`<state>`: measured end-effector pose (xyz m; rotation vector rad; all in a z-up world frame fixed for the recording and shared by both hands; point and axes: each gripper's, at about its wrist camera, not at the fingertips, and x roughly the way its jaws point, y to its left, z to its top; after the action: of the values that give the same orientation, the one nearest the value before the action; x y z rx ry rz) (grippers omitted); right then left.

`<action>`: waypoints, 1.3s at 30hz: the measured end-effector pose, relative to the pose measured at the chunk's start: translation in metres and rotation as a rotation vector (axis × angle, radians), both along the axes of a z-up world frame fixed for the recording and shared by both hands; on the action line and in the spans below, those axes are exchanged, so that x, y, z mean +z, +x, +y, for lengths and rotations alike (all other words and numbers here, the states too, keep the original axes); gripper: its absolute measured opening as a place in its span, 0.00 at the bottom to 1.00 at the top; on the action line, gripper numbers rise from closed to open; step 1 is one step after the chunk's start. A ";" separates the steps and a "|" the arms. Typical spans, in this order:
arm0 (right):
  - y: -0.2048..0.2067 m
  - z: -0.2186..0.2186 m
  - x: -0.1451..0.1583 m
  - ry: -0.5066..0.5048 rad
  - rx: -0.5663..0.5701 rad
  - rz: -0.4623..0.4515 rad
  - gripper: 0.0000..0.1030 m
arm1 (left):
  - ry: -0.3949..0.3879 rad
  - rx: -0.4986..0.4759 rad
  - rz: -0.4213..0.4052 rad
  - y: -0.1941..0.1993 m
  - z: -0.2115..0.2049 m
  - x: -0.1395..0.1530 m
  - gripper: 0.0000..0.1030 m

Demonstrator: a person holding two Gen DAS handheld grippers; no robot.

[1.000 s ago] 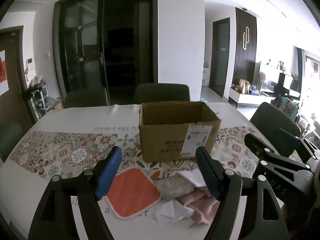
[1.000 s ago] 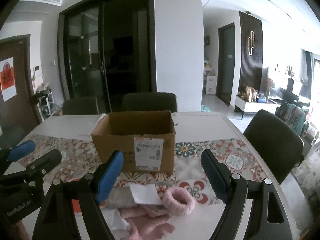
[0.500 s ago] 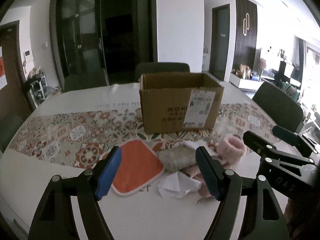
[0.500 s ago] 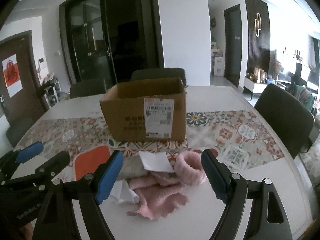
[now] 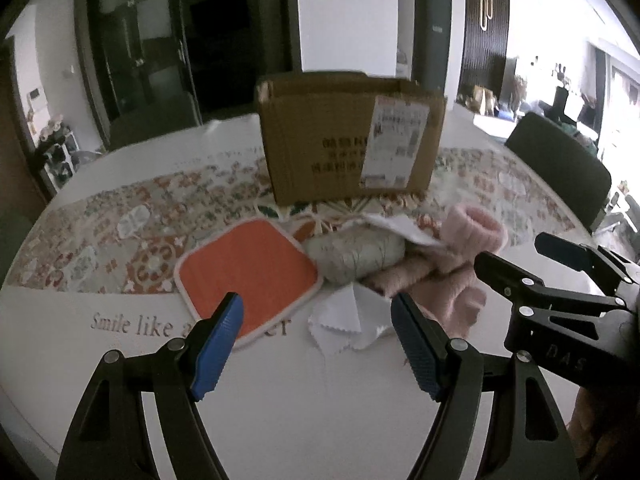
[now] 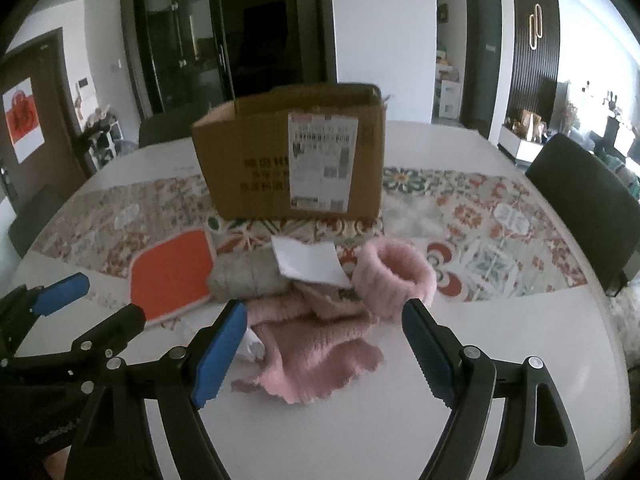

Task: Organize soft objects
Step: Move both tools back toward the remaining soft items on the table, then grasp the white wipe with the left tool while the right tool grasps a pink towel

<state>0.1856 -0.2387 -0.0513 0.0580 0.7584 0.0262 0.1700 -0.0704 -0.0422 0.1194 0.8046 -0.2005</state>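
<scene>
An open cardboard box (image 5: pixel 352 140) (image 6: pixel 292 160) stands on the patterned table runner. In front of it lie an orange pot holder (image 5: pixel 248 272) (image 6: pixel 172 272), a grey rolled cloth (image 5: pixel 356 254) (image 6: pixel 244 276), white cloths (image 5: pixel 344 316) (image 6: pixel 308 260), a pink fuzzy garment (image 6: pixel 312 344) (image 5: pixel 444 284) and a pink fuzzy band (image 6: pixel 394 276) (image 5: pixel 476 228). My left gripper (image 5: pixel 316 340) is open above the table, just short of the pot holder and white cloth. My right gripper (image 6: pixel 324 344) is open over the pink garment, empty.
The round white table (image 6: pixel 500 360) has a floral runner (image 6: pixel 480 216) across its middle. Dark chairs stand at the right (image 6: pixel 592 204) and behind the box (image 5: pixel 152 128). The right gripper shows at the right of the left wrist view (image 5: pixel 560 276).
Both grippers have tilted down and moved closer to the pile of soft things, which now sits higher and larger in view. Both stay open and empty.
</scene>
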 end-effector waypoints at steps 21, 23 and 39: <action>0.036 -0.002 -0.063 -0.018 0.038 0.167 0.76 | 0.005 -0.119 0.177 0.036 -0.014 -0.063 0.73; 0.039 -0.003 -0.066 -0.014 0.041 0.176 0.75 | -0.008 -0.133 0.186 0.040 -0.015 -0.067 0.74; 0.054 0.007 -0.084 -0.023 0.085 0.197 0.33 | -0.063 -0.125 0.225 0.059 -0.019 -0.087 0.50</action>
<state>0.2392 -0.2317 -0.1352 0.0064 0.9579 0.0932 0.2289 -0.0891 -0.1291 0.0887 1.0146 -0.3617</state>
